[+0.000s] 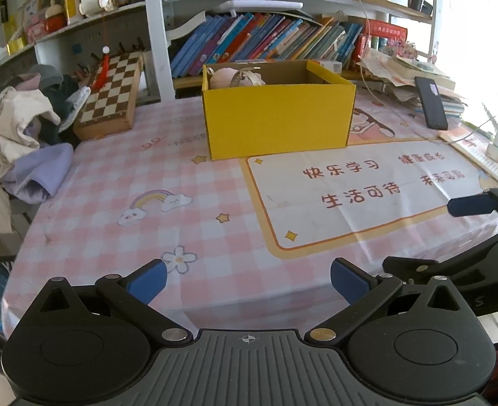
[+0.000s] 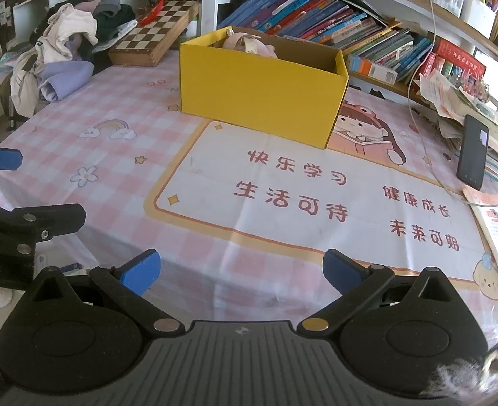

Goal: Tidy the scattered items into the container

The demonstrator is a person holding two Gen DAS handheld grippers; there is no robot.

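Note:
A yellow cardboard box (image 1: 277, 120) (image 2: 259, 91) stands at the far middle of the table. Inside it lies a pink item with a beige strap (image 1: 237, 77) (image 2: 249, 46), peeking above the rim. My left gripper (image 1: 248, 280) is open near the table's front edge, nothing between its blue pads. My right gripper (image 2: 241, 270) is open too and empty, also low over the front of the table. Each gripper shows at the edge of the other's view: the right gripper's blue fingertip (image 1: 470, 205) at right, the left gripper's blue fingertip (image 2: 0, 159) at left.
A pink checked tablecloth (image 1: 120, 196) (image 2: 120, 155) covers the table. A heap of clothes (image 1: 22, 135) (image 2: 66, 50) and a chessboard case (image 1: 111, 98) (image 2: 154, 39) sit far left. A black phone (image 1: 430, 103) (image 2: 473, 152), stacked papers and a cable are at right; bookshelves stand behind.

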